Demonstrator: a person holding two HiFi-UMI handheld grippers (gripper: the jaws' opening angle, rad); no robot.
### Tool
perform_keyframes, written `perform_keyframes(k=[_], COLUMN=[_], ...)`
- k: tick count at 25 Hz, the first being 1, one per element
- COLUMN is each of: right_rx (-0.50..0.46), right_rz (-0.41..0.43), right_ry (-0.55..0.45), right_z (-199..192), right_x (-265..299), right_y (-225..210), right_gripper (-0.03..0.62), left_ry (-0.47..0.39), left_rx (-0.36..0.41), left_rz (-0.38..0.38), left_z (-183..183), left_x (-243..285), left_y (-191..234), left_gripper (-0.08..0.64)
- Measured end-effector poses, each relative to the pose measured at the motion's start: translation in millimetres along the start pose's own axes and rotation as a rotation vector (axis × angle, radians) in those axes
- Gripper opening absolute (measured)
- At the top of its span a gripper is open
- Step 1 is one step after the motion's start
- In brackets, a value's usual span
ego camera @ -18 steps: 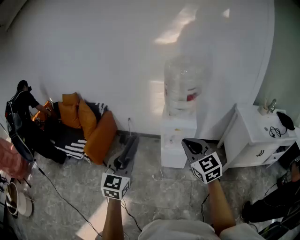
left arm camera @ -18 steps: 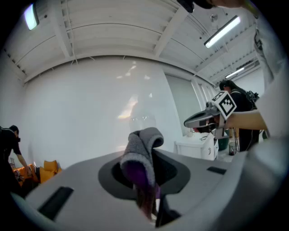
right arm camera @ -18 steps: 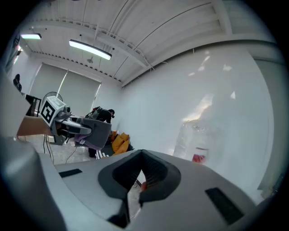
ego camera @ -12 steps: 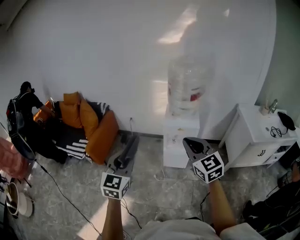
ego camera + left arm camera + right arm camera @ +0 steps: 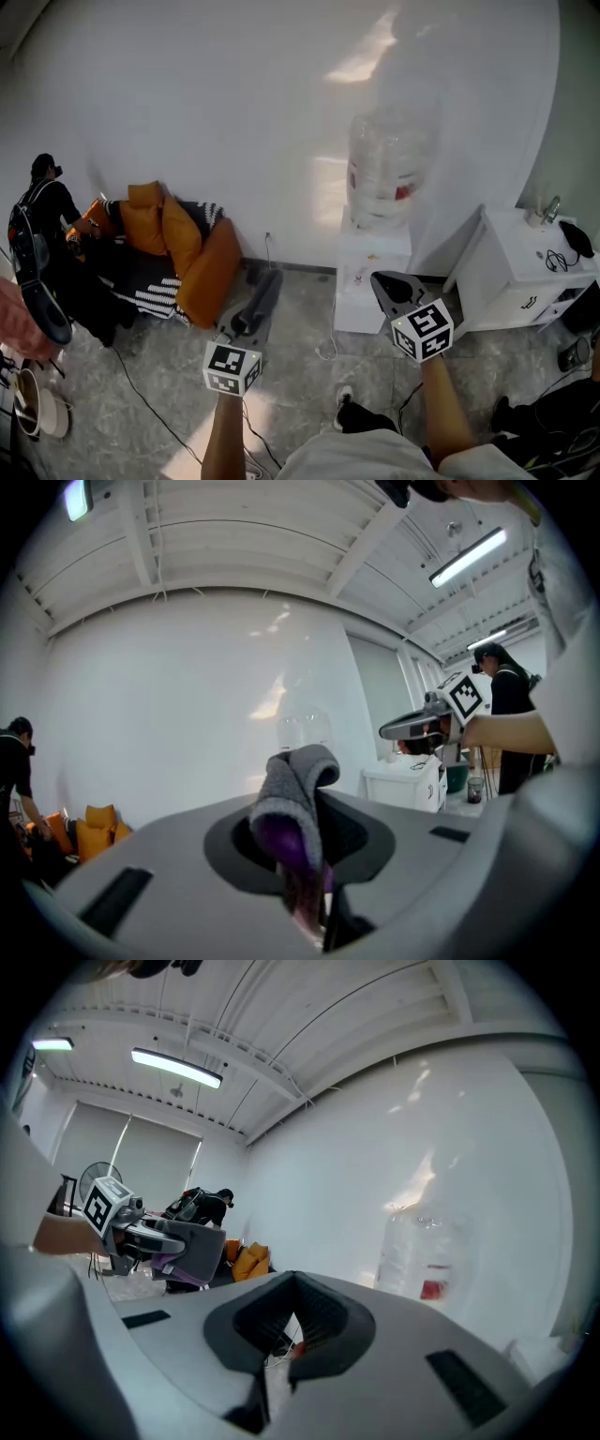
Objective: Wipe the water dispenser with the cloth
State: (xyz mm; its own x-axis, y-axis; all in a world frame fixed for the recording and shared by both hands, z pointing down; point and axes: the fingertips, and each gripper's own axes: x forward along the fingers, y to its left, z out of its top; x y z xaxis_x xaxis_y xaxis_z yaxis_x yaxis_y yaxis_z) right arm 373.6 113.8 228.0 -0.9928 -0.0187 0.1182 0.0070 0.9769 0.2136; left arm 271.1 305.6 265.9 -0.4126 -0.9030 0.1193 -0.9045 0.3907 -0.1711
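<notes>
Well, the risks start at the left tongs (image 5: 266, 285). They are clamped on a fold of the grey and purple cloth (image 5: 289, 791), which stands up loosely above the grip. Pressed hard along a panel, it could drag out of the pinch. The water dispenser (image 5: 370, 281) stands well apart from both tongs, against the wall. A white cord (image 5: 325, 349) lies on the floor by its foot, and a step in could snag it. The big bottle (image 5: 386, 178) sits on top of the dispenser, so a heavy shove high up might rock it. The right tongs (image 5: 382, 283) are closed together with nothing in them, so I judge they could steady the dispenser only by pushing, not by gripping.

Some things are hard to make out. In the head view the cloth cannot be told from the dark left tongs. The bottle washes out against the white wall. The dispenser's taps are too small to read, and the right tongs cover part of its lower front. The white cabinet (image 5: 511, 248) at the far right is cut off by the frame edge.
</notes>
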Motion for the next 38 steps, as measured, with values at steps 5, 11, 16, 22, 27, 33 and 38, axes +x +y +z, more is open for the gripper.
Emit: perform_keyframes(k=[5, 11, 16, 22, 27, 33, 38], right_rx=[-0.011, 0.01, 0.056, 0.084, 0.126, 0.149, 0.186], right_rz=[-0.028, -0.071, -0.064, -0.034, -0.051, -0.077, -0.172], right_ry=[0.004, 0.03, 0.047, 0.097, 0.137, 0.224, 0.289], right_z=[-4.8, -29.0, -43.9, -67.5, -91.9, -131.4, -159.7], right_x=[41.9, 119.7, 197.3, 275.7, 311.3, 348.7, 375.9], right_y=[-19.8, -61.7, -95.6, -130.0, -152.7, -170.6, -182.9], right_gripper=[0.015, 0.015, 0.015, 0.015, 0.014, 0.015, 0.015], left_ry=[0.001, 0.016, 0.038, 0.077, 0.131, 0.194, 0.26], left_rx=[-0.023, -0.062, -0.08, -0.079, -0.097, -0.117, -0.149], left_rz=[-0.01, 0.001, -0.006, -0.04, -0.088, -0.172, -0.286], left_z=[-10.7, -27.1, -30.0, -40.4, -60.4, -92.5, -141.3], left_x=[34.5, 101.7, 175.6, 260.2, 317.0, 380.5, 431.0], left_y=[27.6, 87.0, 138.6, 177.0, 192.4, 206.2, 220.4], left_gripper=[0.071, 0.071, 0.071, 0.071, 0.071, 0.071, 0.071])
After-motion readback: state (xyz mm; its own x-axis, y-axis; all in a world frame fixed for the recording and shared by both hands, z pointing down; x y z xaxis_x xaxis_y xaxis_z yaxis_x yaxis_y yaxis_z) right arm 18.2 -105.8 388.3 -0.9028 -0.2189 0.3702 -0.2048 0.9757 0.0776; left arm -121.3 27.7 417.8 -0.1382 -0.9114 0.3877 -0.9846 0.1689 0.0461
